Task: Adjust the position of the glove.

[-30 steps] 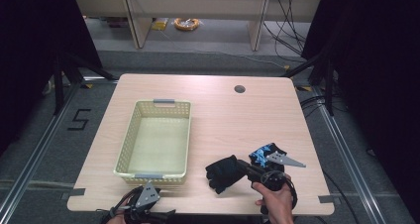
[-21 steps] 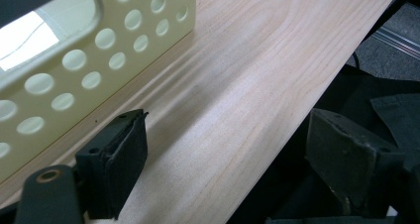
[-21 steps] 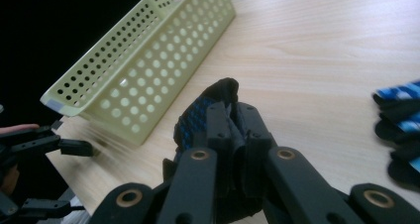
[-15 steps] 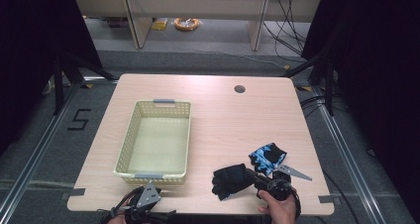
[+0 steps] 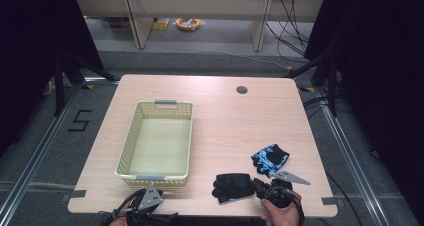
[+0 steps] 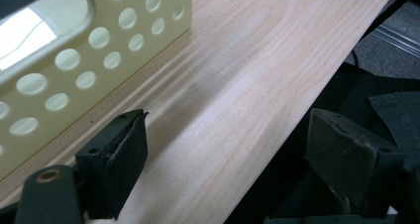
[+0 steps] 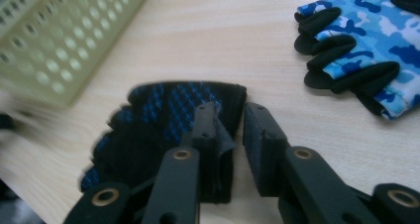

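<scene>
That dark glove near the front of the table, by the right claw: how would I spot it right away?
Start at the pale yellow perforated plastic basket on the light wooden table. Look right of its near corner, by the table's front edge: the black fingerless glove with blue dots lies flat there. Its neighbour, the blue camouflage-patterned glove, is far brighter and lies farther back.

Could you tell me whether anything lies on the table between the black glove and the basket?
Nothing visible does. The black glove lies just right of the basket, with bare table between them. The camo glove lies farther right, off that line. The right claw is at the black glove's edge.
</scene>
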Demonstrator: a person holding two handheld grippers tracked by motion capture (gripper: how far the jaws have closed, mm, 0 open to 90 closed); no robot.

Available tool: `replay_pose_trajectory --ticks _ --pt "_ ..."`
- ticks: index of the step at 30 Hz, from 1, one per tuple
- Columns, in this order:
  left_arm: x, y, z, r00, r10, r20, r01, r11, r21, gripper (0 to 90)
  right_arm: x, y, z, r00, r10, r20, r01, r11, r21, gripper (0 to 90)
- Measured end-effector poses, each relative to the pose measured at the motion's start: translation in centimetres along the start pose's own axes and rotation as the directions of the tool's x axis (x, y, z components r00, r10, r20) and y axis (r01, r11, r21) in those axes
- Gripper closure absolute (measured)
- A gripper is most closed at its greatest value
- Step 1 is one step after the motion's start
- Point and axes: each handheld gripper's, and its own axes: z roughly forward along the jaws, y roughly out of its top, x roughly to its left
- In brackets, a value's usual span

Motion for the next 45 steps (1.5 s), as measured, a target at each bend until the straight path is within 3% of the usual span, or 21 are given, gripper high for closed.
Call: replay_pose_trajectory --ticks 2,3,5,6,7,9,11,18,19,20,27,29,32,33,34,37,38,40,43,44,45 --pt "0.0 0.0 0.0 1.0000 0.006 -0.004 -0.006 1.0000 0.004 15.8 0.2 0.1 0.1 0.9998 -0.019 -0.004 0.019 1.000 -0.001 67.6" --pt "0.0 0.0 0.0 1.0000 0.000 0.007 0.000 1.0000 -0.001 15.8 0.2 0.6 -0.2 0.9928 -0.119 0.016 0.119 0.993 -0.006 64.5" --pt "0.0 0.0 0.0 0.9999 0.008 0.009 -0.008 0.9999 0.007 15.8 0.8 0.8 -0.5 0.9946 -0.100 0.030 0.099 0.995 0.010 61.7" --pt "0.0 0.0 0.0 1.0000 0.005 0.008 -0.005 1.0000 0.003 15.8 0.6 1.5 -1.0 0.9734 -0.220 0.063 0.220 0.975 0.006 58.4" --pt "0.1 0.0 0.0 1.0000 0.010 -0.002 -0.010 0.9999 0.008 15.8 0.6 1.8 -1.3 0.9633 -0.257 0.077 0.258 0.966 0.004 57.6" --pt "0.0 0.0 0.0 1.0000 0.000 -0.006 0.000 1.0000 0.002 15.8 0.9 2.0 -1.7 0.9634 -0.256 0.080 0.257 0.966 -0.001 57.5" --pt "0.1 0.1 0.0 0.9999 0.014 -0.009 -0.014 0.9999 0.002 15.8 -0.4 3.0 -2.8 0.9282 -0.345 0.140 0.349 0.937 -0.006 56.5" --pt "0.0 0.1 0.0 1.0000 -0.005 0.002 0.005 1.0000 -0.003 15.9 -3.7 4.9 -4.1 0.8952 -0.384 0.226 0.387 0.921 0.032 55.5" --pt "0.0 0.1 0.0 1.0000 -0.006 0.001 0.006 1.0000 -0.003 15.9 -4.0 5.2 -4.2 0.9049 -0.365 0.219 0.366 0.930 0.038 55.5" --pt "0.2 0.2 -0.1 0.9999 0.013 0.002 -0.013 0.9999 -0.006 15.9 -4.8 5.9 -4.2 0.8876 -0.394 0.239 0.398 0.917 0.034 55.5" --pt "0.0 0.1 0.0 0.9997 -0.022 0.011 0.023 0.9992 -0.034 16.0 -7.0 7.8 -3.6 0.9125 -0.346 0.218 0.343 0.938 0.054 53.6" --pt "0.2 0.1 -0.2 0.9999 0.010 0.011 -0.010 0.9999 -0.005 16.0 -7.2 8.1 -3.5 0.9112 -0.352 0.215 0.348 0.936 0.056 53.6" --pt "0.1 0.1 0.0 0.9997 -0.025 0.003 0.025 0.9995 -0.018 16.0 -7.7 8.8 -2.9 0.8922 -0.387 0.233 0.381 0.922 0.070 53.6" --pt "0.1 0.1 0.0 0.9997 -0.026 0.003 0.026 0.9995 -0.018 15.9 -7.6 9.1 -2.7 0.8986 -0.378 0.223 0.369 0.926 0.083 53.6" --pt "0.1 0.1 0.0 0.9997 -0.024 0.000 0.024 0.9996 -0.014 15.9 -7.9 9.4 -2.4 0.8821 -0.414 0.225 0.401 0.910 0.103 53.4" --pt "0.1 0.1 0.0 0.9996 -0.027 0.004 0.027 0.9995 -0.019 15.9 -8.1 9.9 -1.7 0.8770 -0.415 0.242 0.392 0.909 0.137 52.4" --pt "0.1 0.1 -0.1 0.9997 -0.024 -0.001 0.024 0.9996 -0.016 15.9 -8.1 10.1 -1.5 0.8845 -0.401 0.238 0.374 0.915 0.151 52.1" --pt "0.2 0.1 -0.1 1.0000 -0.004 -0.002 0.004 0.9999 -0.015 15.9 -8.5 10.3 -1.0 0.8738 -0.427 0.233 0.400 0.903 0.155 52.1" --pt "0.1 0.1 -0.1 0.9997 -0.024 0.000 0.024 0.9996 -0.017 15.9 -8.8 10.6 -0.4 0.8775 -0.432 0.207 0.401 0.899 0.178 52.1" --pt "0.1 0.1 -0.1 0.9996 -0.026 0.005 0.026 0.9995 -0.018 15.9 -8.8 10.7 -0.2 0.8916 -0.406 0.201 0.370 0.909 0.194 52.1" --pt "0.1 0.1 -0.1 0.9997 -0.026 0.004 0.026 0.9995 -0.018 15.9 -9.0 10.8 0.0 0.8870 -0.417 0.198 0.379 0.903 0.203 52.1"
